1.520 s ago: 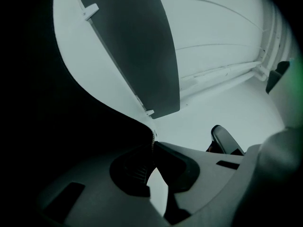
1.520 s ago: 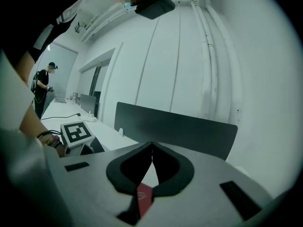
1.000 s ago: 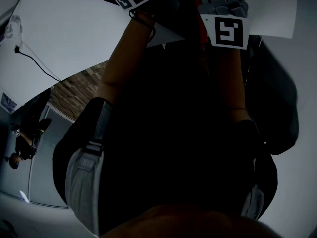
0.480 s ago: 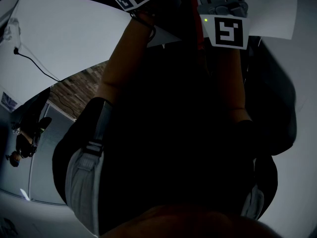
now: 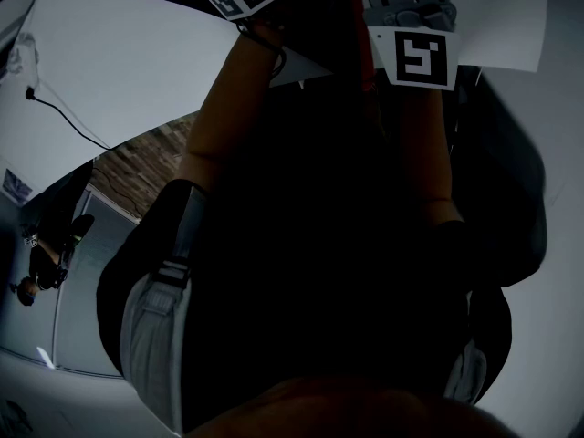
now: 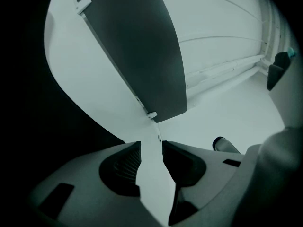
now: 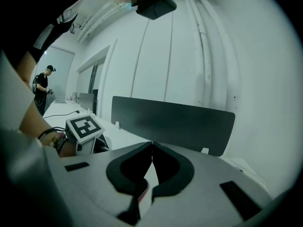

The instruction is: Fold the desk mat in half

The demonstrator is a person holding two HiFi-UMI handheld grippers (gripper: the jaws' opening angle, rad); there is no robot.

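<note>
While the left tongs (image 6: pixel 151 148) have just been opening, nothing pinched | right tongs (image 7: pixel 152 148) closed on desk mat (image 7: pixel 149 183) edge, mat over bench (image 6: pixel 227 112) | step, likely: releasing the fold | next: free right edge, check corners meet.

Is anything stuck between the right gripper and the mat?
No, nothing I can see. The fingers of the right gripper are shut straight on what looks like the mat, a thin sheet with a red edge. Nothing else sits between them.

Dark short-sleeved top (image 5: pixel 310 245), dark wristband (image 7: pixel 54 141), grey left hand-held gripper (image 6: pixel 151 148) with black-and-white marker cube (image 7: pixel 85 126).
</note>
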